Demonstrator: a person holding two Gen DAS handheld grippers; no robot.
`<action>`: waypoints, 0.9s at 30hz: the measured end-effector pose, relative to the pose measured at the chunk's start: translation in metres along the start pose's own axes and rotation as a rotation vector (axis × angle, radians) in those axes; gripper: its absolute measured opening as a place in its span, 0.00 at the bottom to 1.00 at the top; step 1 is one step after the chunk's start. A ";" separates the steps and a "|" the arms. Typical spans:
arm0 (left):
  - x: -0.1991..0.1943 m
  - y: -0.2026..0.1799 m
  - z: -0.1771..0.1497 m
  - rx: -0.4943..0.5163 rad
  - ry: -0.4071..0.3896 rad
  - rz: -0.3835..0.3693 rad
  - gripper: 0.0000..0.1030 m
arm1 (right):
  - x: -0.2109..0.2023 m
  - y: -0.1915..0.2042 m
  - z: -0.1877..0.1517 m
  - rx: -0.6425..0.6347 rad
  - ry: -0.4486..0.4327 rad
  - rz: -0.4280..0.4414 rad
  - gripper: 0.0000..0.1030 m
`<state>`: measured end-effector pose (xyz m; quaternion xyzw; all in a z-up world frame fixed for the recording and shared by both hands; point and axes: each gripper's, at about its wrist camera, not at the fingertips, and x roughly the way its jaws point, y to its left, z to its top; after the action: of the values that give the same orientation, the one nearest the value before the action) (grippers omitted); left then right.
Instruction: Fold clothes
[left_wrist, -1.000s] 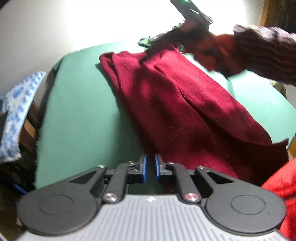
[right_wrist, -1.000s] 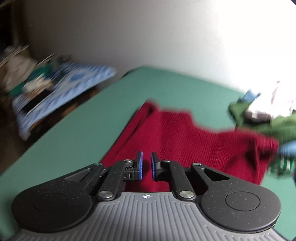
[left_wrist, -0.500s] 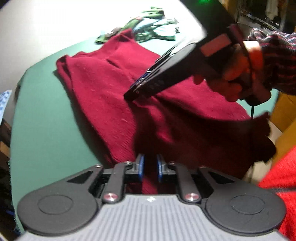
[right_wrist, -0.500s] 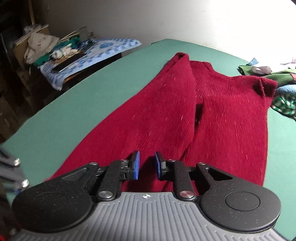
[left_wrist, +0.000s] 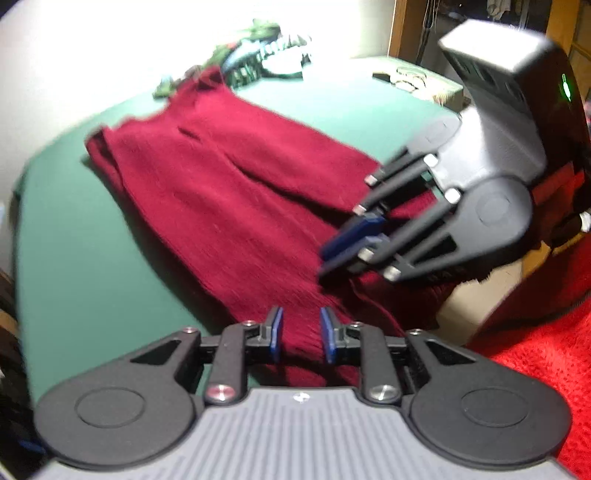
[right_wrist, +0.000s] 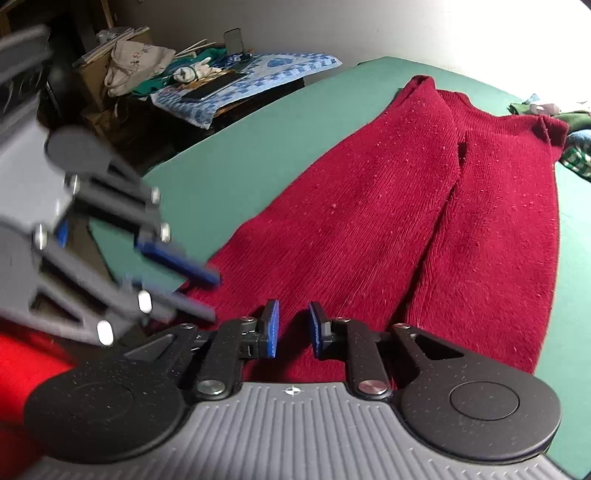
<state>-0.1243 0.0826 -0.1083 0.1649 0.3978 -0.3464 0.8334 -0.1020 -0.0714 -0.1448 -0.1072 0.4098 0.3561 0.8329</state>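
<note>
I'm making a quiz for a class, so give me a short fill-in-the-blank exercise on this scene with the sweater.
1. The knitted sweater is dark ____.
2. It lies on a ____ table cover.
3. The pads on the right gripper are ____.
4. Both grippers are at the sweater's ____ end.

Missing words: red; green; blue; near

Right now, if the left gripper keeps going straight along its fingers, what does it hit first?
Most likely the red knit garment: its near hem sits between the opening fingers of the left gripper, with no grip visible. Depth is unclear.
</note>
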 end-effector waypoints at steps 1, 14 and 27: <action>-0.003 0.004 0.003 0.005 -0.023 0.019 0.27 | -0.003 0.001 -0.001 0.001 -0.015 -0.014 0.18; 0.051 0.023 0.015 -0.015 -0.013 0.119 0.29 | -0.014 0.013 -0.019 0.034 0.003 0.016 0.24; 0.045 -0.016 0.020 -0.011 0.021 0.099 0.38 | -0.073 -0.040 -0.048 0.169 -0.025 -0.111 0.33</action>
<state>-0.1042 0.0404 -0.1308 0.1836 0.3996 -0.3008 0.8462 -0.1337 -0.1594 -0.1249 -0.0549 0.4215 0.2749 0.8624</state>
